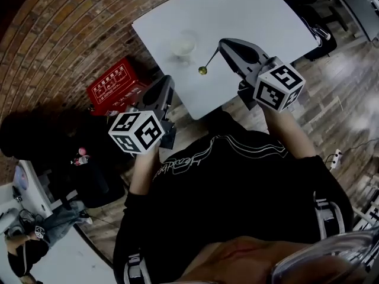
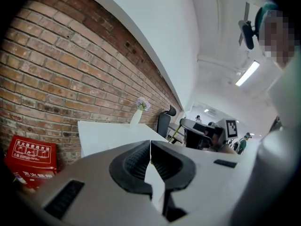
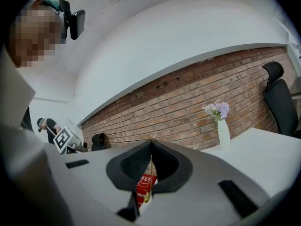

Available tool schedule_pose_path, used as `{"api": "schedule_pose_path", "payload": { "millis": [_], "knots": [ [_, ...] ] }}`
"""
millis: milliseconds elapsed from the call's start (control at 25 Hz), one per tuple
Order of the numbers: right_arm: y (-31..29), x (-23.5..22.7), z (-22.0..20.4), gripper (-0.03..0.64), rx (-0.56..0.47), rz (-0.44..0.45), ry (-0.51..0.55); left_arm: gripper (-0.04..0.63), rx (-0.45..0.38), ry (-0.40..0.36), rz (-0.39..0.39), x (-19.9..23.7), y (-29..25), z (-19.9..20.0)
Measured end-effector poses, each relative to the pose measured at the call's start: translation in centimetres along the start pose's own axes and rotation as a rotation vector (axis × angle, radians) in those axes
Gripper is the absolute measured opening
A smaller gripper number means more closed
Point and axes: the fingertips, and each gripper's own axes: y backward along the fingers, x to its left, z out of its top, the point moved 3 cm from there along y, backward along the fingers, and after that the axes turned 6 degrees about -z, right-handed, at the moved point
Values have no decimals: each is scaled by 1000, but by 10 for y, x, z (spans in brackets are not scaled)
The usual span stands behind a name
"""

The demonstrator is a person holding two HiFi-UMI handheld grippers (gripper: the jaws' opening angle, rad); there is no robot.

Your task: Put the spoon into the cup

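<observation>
In the head view a clear cup (image 1: 183, 45) stands on the white table (image 1: 254, 10) near its front corner. Just right of it, my right gripper (image 1: 221, 42) is shut on the thin handle of a spoon (image 1: 206, 64), whose gold bowl hangs low over the table. In the right gripper view the spoon (image 3: 147, 197) dangles below the closed jaws of my right gripper (image 3: 151, 142). My left gripper (image 1: 169, 80) is shut with nothing in it and sits off the table's front left edge. The left gripper (image 2: 150, 142) view shows its jaws meeting at the tip; the cup is hidden there.
A red box (image 1: 115, 87) lies on the floor left of the table, close to my left gripper. A white vase with purple flowers (image 3: 223, 131) stands at the table's far side by the brick wall. A black office chair (image 3: 280, 98) is beyond it.
</observation>
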Motion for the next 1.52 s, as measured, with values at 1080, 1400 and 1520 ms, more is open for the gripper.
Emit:
{"api": "schedule_pose_path", "payload": {
  "millis": [1080, 1400, 1520],
  "knots": [
    [-180, -80, -56, 0, 174, 85, 21, 6, 33, 179, 145, 109, -70, 3],
    [-200, -82, -96, 0, 229, 109, 6, 6, 60, 213, 162, 126, -75, -12],
    [-205, -87, -108, 0, 250, 112, -13, 6, 72, 220, 169, 132, -78, -16]
  ]
}}
